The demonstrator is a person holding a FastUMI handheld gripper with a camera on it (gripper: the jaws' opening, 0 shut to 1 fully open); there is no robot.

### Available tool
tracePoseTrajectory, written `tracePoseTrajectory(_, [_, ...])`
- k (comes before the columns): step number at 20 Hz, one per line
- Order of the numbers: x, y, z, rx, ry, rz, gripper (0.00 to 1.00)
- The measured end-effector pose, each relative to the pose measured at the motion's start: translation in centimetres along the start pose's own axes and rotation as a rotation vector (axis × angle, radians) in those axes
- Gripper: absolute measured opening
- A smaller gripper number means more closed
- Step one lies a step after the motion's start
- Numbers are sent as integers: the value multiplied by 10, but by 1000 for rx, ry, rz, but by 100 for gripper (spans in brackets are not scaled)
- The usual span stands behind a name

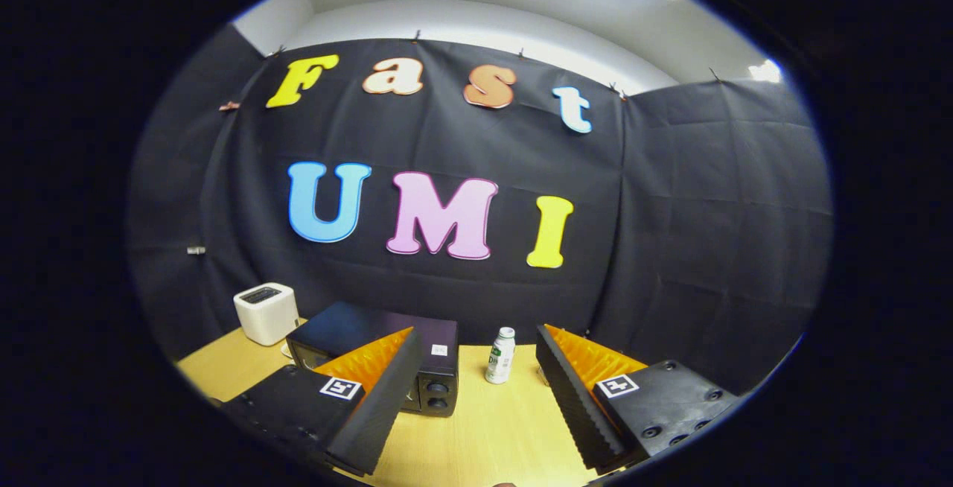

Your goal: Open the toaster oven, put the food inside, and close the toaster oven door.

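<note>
Gripper view: the tool [476, 375] hangs above the desk [491, 427], fingers spread wide and empty.
Beyond its left finger sits the toaster oven [357, 334]; a bottle [501, 355] stands ahead between them; a white toaster [266, 313] farther left.

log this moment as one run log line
stage: approach | claw: open, empty, above table | toaster oven: beyond left finger, door state unclear | bottle: upright, ahead between fingers | white toaster: behind oven

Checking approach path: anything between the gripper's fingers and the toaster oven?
No. In the gripper view the open gripper has bare wooden table between its fingers; the toaster oven sits just beyond one finger, partly hidden by it.
</note>
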State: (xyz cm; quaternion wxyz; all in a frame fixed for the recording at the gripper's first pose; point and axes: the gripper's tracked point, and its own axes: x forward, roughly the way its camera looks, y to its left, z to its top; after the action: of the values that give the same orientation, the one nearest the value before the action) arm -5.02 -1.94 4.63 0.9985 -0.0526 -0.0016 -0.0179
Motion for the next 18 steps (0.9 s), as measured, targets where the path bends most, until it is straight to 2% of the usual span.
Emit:
tracePoseTrajectory(4, [-11,-25,6,68,-25,-64,98])
tracePoseTrajectory(18, [-29,22,16,62,-47,4,98])
